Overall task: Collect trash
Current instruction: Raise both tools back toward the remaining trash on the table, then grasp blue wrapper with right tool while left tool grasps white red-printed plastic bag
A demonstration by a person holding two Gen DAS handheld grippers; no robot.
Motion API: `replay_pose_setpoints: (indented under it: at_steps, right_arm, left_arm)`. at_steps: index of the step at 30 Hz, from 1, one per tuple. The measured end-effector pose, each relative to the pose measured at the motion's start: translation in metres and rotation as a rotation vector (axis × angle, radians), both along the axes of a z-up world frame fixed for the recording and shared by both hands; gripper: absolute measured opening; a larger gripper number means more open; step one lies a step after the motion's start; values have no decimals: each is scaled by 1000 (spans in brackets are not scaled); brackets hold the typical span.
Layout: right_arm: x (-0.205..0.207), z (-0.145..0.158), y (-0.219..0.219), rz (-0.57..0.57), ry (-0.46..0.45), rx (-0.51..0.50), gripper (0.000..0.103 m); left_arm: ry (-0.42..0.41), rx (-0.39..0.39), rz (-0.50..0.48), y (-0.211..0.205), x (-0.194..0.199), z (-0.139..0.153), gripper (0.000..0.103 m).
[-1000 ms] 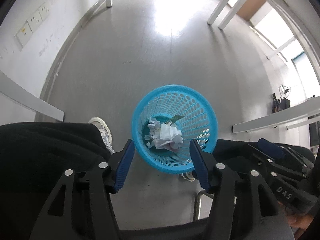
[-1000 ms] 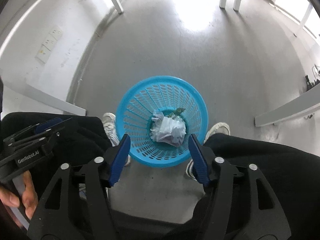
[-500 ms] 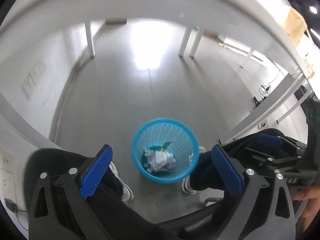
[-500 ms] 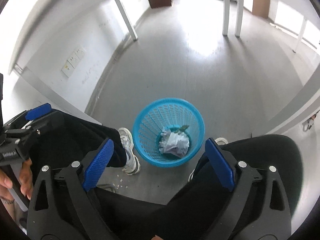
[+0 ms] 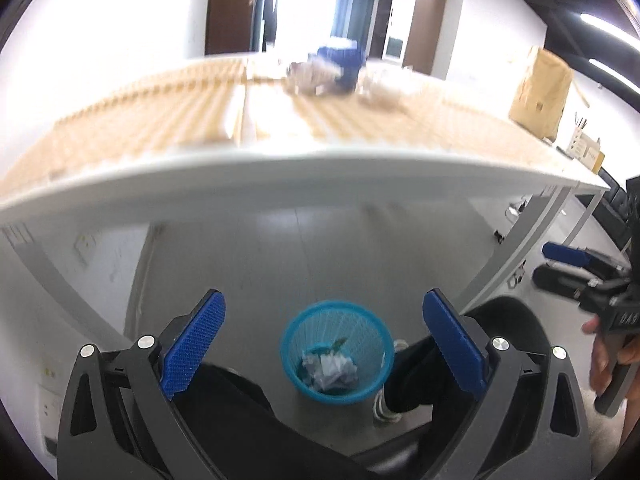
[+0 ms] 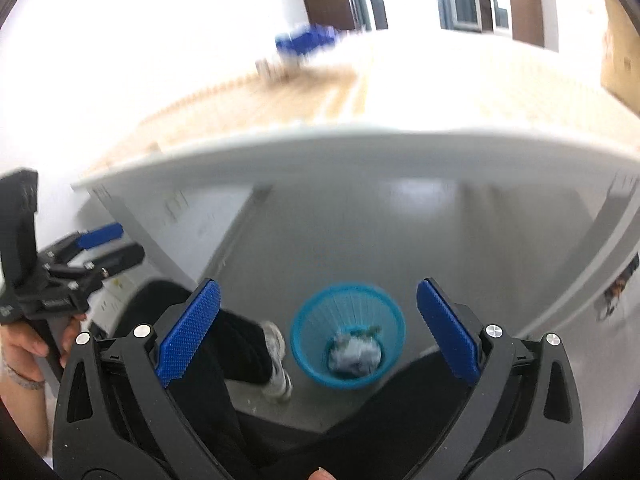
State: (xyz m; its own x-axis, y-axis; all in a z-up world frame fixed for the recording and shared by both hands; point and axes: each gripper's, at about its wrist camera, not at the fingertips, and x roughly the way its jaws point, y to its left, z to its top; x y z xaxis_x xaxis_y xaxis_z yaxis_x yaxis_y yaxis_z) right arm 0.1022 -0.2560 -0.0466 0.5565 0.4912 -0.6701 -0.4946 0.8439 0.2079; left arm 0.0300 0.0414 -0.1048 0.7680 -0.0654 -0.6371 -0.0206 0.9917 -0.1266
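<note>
Left gripper (image 5: 324, 336) is spread wide with nothing between its blue pads (image 5: 192, 346); right gripper (image 6: 318, 330) likewise wide apart and empty. Both hang above the floor, just short of the table edge (image 5: 280, 176). Blue mesh wastebasket (image 5: 337, 352) stands on the grey floor between the person's feet, crumpled paper trash (image 5: 330, 368) lying in its bottom. The person's dark-trousered legs and a white shoe (image 6: 276, 364) flank the basket. On the wood-patterned tabletop, far side, a blurred blue item (image 5: 338, 60) with pale crumpled bits beside it; too smeared to identify. Brown paper bag (image 5: 540, 88) stands at the table's right end.
</note>
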Motion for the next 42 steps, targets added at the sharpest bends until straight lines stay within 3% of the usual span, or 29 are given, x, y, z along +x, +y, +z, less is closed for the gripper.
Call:
replay_pose_setpoints:
  at_steps: [6,13,20,26,30,37,42]
  right_arm:
    - [17,63,11,25,-111,56,94]
    - [62,108,35,40,-156,94,94]
    - [119,124,60,36,-108,106,94]
    - [166,136,82,31,-91,94,94]
    - [194,139,98,42,-71,77,94]
    - [241,136,124,34,3,73,94]
    - [269,130,143,18,8,5,91]
  left_arm:
    - [-44,19,17,16,16,30,97]
    - [-58,12,10,22,45,51,97]
    - [-48,45,-18,25,82,66,97]
    - [-28,9,-27,34,124,80,97]
    - [29,-69,-30,46,152,82,97]
    - [47,-44,-18,49,189,84,97]
    - [70,-64,-20,53,217,83,97]
